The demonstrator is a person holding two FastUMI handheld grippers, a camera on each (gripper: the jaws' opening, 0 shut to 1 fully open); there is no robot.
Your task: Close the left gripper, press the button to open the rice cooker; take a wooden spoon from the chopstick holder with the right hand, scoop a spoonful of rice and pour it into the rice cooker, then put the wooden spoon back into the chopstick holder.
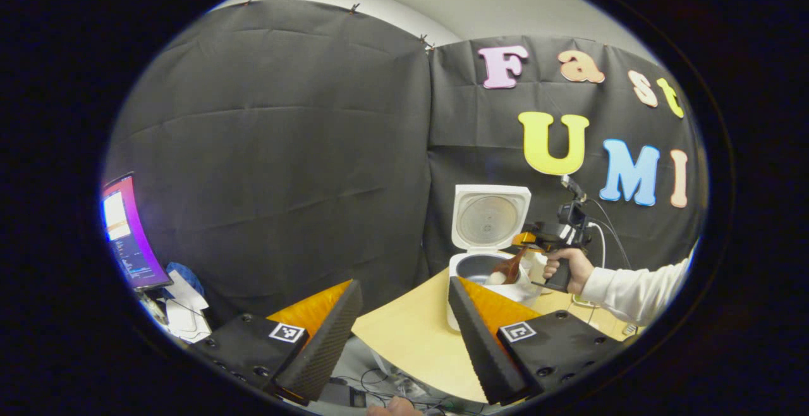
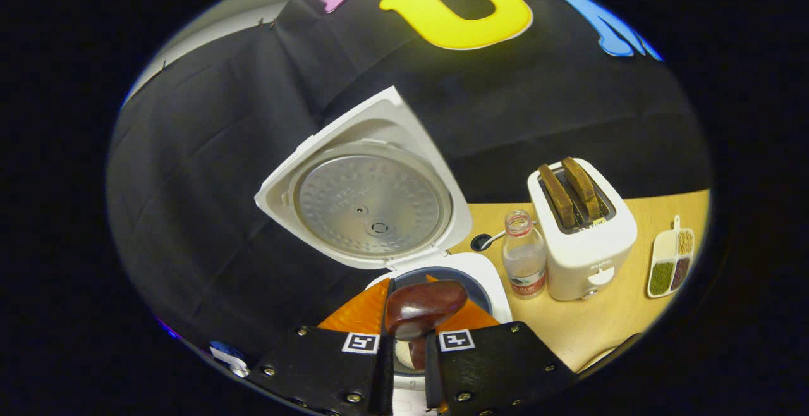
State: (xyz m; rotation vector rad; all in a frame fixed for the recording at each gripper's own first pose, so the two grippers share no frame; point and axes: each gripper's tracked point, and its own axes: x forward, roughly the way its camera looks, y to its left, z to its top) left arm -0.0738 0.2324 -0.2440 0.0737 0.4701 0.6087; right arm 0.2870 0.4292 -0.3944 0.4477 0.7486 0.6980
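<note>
Item: white plastic rice cooker (image 2: 442, 277), lid up, its dimpled metal inner plate (image 2: 370, 204) facing me; the button step I judged done.

Item: my right gripper (image 2: 407, 346), jaws clenched on the handle of the glossy dark-brown wooden spoon (image 2: 425, 305), whose rounded bowl hung over the cooker's dark inner pot (image 1: 475, 267). In the left gripper view I saw something pale at the spoon, probably rice; pouring looked under way. Left to do: returning the spoon to the chopstick holder.

Item: my left gripper (image 1: 404, 318), jaws released and apart, empty, ribbed pads, held well back over the pale wooden table (image 1: 411, 334).

Also: white two-slot toaster (image 2: 584, 239), clear plastic bottle (image 2: 523, 258), divided dish of grains (image 2: 671, 264).
</note>
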